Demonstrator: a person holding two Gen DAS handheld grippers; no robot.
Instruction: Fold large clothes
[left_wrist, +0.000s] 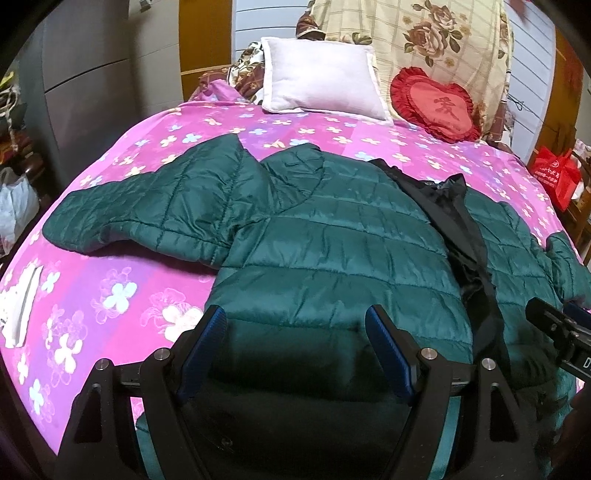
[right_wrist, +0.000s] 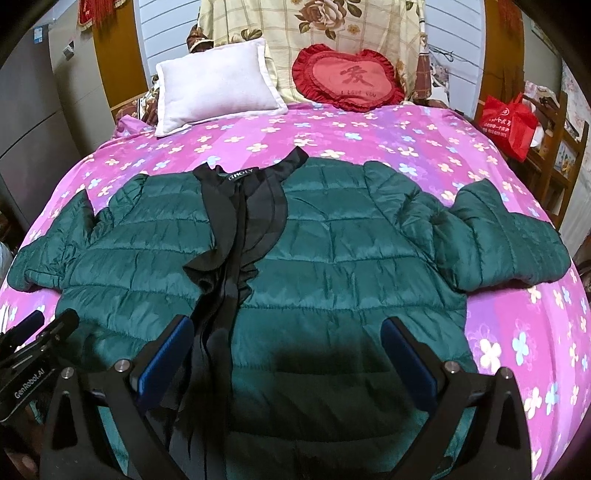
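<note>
A dark green quilted jacket (left_wrist: 325, 236) lies flat, front up, on the bed, sleeves spread to both sides; it also shows in the right wrist view (right_wrist: 332, 251). Its black lining and front placket (right_wrist: 236, 229) run down the middle. My left gripper (left_wrist: 295, 325) is open and empty, hovering over the jacket's left hem. My right gripper (right_wrist: 288, 332) is open and empty over the hem right of the placket. The right gripper shows at the left wrist view's right edge (left_wrist: 554, 328), the left gripper at the right wrist view's left edge (right_wrist: 37, 332).
The bed has a pink flowered sheet (right_wrist: 517, 332). A white pillow (right_wrist: 214, 85) and a red heart cushion (right_wrist: 347, 79) lie at the head. A red bag (right_wrist: 509, 122) sits on a wooden chair at right. A white object (left_wrist: 18, 310) lies on the left bed edge.
</note>
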